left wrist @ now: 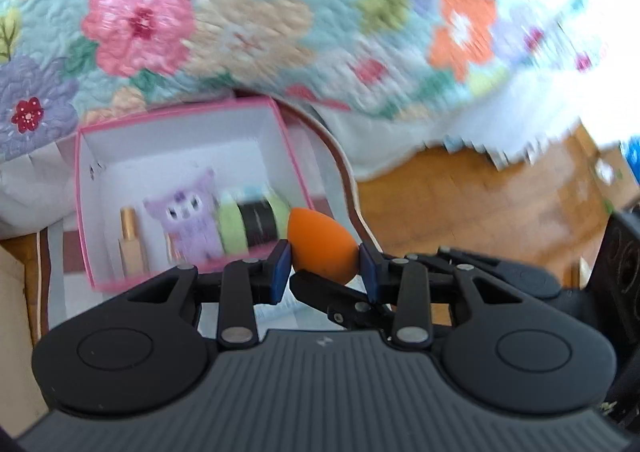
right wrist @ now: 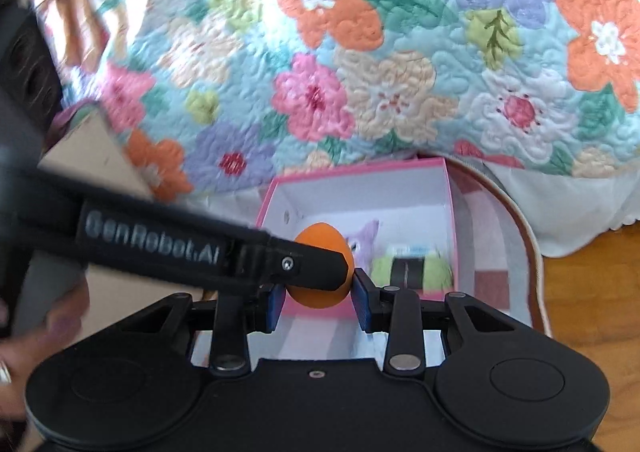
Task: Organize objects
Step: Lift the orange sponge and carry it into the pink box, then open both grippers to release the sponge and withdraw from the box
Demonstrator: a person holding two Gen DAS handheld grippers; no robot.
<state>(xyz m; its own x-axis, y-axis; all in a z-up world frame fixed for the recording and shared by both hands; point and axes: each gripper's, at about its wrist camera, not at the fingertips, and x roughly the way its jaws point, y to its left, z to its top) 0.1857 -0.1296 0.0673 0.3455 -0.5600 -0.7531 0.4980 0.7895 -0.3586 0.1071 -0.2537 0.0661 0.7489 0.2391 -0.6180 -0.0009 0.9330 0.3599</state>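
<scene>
I have an orange makeup sponge (left wrist: 320,248) in my grip, egg-shaped, matte and smooth, with its pointed end toward the upper left in the left wrist view and its rounder end down by the pads. It hangs in the air above the near right corner of a pink-edged box (left wrist: 86,187), not inside it.

Both grippers seem to be on it at once. My left gripper (left wrist: 325,266) is closed on the sponge, with a blue pad pressed on each flank. In the right wrist view the right gripper (right wrist: 319,298) is closed on the same sponge (right wrist: 320,302) lower down, while a black finger of the left gripper crosses in front of it from the left.

The box is white inside. It holds a lilac owl-shaped item (left wrist: 188,219), a gold tube (left wrist: 130,242) left of it, and a green-and-black roll (left wrist: 252,226) to the right; blur hides finer detail. The box sits on a rug with a brown border (left wrist: 344,175) on a wooden floor (left wrist: 480,203). Behind it hangs a quilted floral bedspread (left wrist: 248,23). A hand (right wrist: 24,356) with a ring shows at the left edge of the right wrist view.
</scene>
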